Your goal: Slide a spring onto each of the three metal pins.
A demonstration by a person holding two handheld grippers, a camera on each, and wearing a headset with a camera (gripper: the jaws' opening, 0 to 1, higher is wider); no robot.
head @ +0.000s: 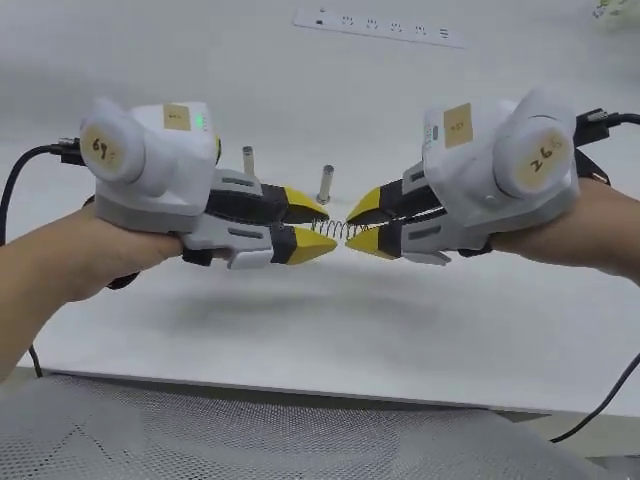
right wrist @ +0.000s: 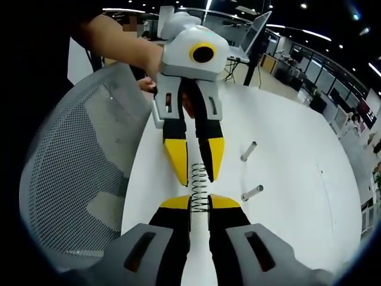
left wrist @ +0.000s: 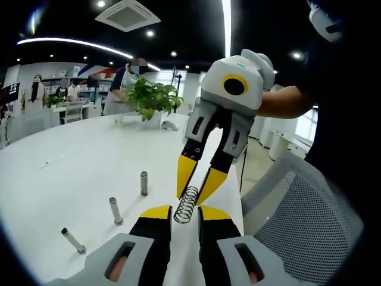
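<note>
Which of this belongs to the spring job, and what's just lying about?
Job: spring, held between the left gripper and right gripper; three metal pins.
Lying about: power strip, potted plant, mesh chair.

The bench (head: pixel 400 320) is white. Left gripper (head: pixel 329 229) and right gripper (head: pixel 351 230) are white-grey, jaws black tipped yellow; spring (head: pixel 341 229) and pins (head: pixel 325 184) silvery.

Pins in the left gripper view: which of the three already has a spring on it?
The farthest pin, beside the held spring: coils ring its shaft. The middle pin and nearest pin are smooth and bare.
</note>
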